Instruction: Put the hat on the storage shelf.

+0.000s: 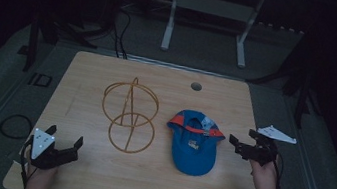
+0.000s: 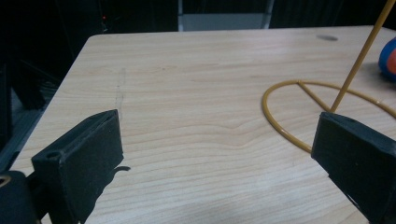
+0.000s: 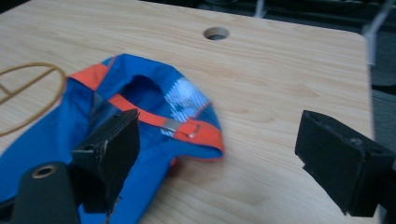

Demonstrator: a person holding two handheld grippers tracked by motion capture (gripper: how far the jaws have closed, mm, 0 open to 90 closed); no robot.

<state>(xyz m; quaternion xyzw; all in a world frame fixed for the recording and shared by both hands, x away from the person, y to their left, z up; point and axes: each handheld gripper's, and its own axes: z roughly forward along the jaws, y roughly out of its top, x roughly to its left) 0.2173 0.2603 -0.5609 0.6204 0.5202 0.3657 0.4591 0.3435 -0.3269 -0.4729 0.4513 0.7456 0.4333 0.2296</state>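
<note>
- Progress: the work looks barely begun. The blue baseball cap [image 1: 193,143] lies flat on the wooden table [image 1: 84,72], crown opening up, and the gold wire hat stand [image 1: 129,116] sits bare beside it; nothing hangs on the stand.
- Judged from this, the likely job is setting the cap on the stand, so all of it is left: grasp, lift, place.
- Right gripper [image 1: 242,142]: released, its 2 jaws spread wide and holding nothing. It hovers just beside the cap's right edge, near the orange strap [image 3: 189,129] at the back opening; in the right gripper view the cap [image 3: 60,140] passes behind one jaw and ends short of the other.
- Left gripper [image 1: 67,149]: also released and empty, low at the table's near-left corner, well apart from the cap. The stand's ring base [image 2: 289,116] lies ahead of it, near 1 jaw.
</note>
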